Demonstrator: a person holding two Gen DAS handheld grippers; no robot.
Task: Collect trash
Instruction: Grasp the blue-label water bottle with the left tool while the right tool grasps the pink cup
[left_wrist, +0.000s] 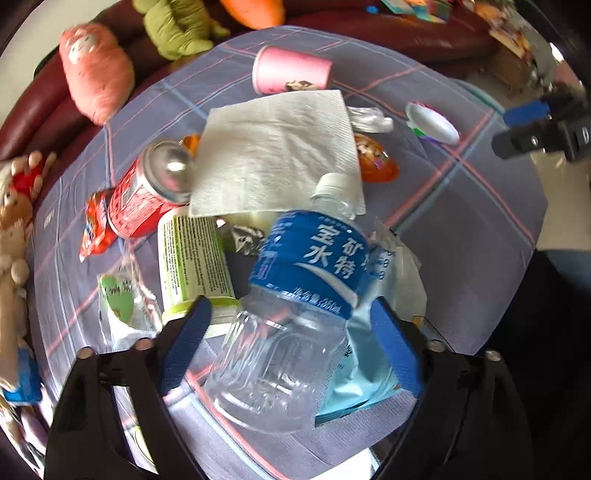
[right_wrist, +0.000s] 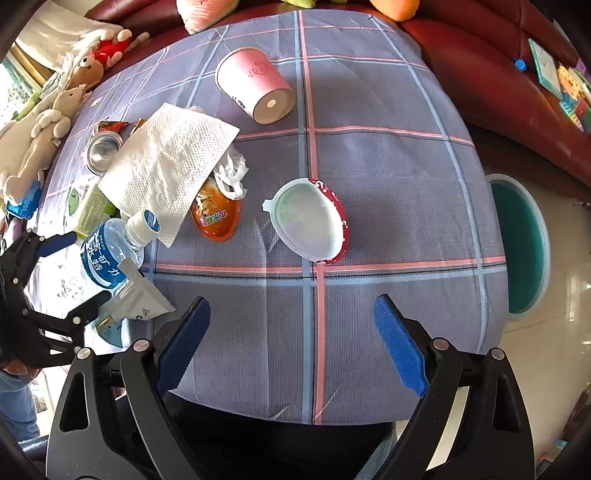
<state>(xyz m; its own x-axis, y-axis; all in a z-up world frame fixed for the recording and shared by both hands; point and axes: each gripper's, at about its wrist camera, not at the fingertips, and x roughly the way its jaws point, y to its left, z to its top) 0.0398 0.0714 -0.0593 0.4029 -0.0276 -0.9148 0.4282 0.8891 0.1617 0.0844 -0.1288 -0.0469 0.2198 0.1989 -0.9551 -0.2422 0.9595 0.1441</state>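
A: Bottle (left_wrist: 291, 314)?
B: Clear ribbed plastic, blue label, white cap; lying on the plaid cloth surface (right_wrist: 388, 184), between the pads of the left tongs (left_wrist: 291, 347), not visibly gripped.
A: Around it?
B: Embossed paper napkin (left_wrist: 273, 155), red can (left_wrist: 147, 195), foil pouch (left_wrist: 354, 373).
A: Right tongs (right_wrist: 291, 343)?
B: Wide, empty, over bare cloth near an oval white lid (right_wrist: 306, 221).

Both views are brightly lit by daylight. In the left wrist view, glare is seen on the can's metal end (left_wrist: 170, 166), just left of the paper towel (left_wrist: 275, 147), and motion blur smears everything. The right wrist view is sharper. Edges are bent by fisheye distortion and darkened.
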